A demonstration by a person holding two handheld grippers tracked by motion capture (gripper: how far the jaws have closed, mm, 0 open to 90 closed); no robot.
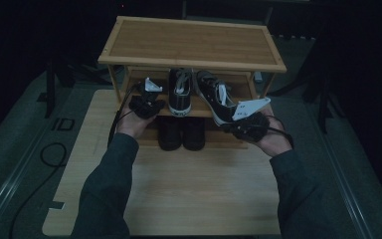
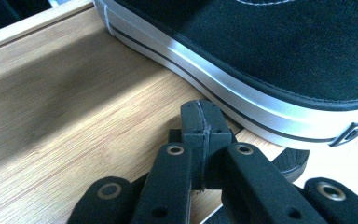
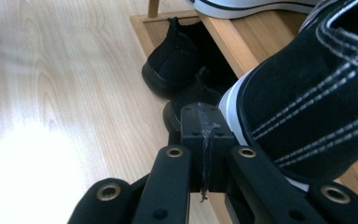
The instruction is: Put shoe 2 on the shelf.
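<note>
The only text I can read is "ID", in dark letters on the floor mat (image 1: 62, 124).

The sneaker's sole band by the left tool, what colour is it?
White, with a thin black stripe, under a black canvas upper. The sole band shows best in the left gripper view.

Much lay hidden, cropped, or lost in the dark.
The rack's top board (image 1: 194, 42) covered the toes of the two sneakers (image 1: 180, 92) on its shelf. The black pair (image 1: 181, 133) below showed only as dark shapes, details unreadable. In the left gripper view the sneaker (image 2: 270, 56) ran off the top and right edges; in the right gripper view another sneaker (image 3: 307, 98) was cropped likewise.
</note>
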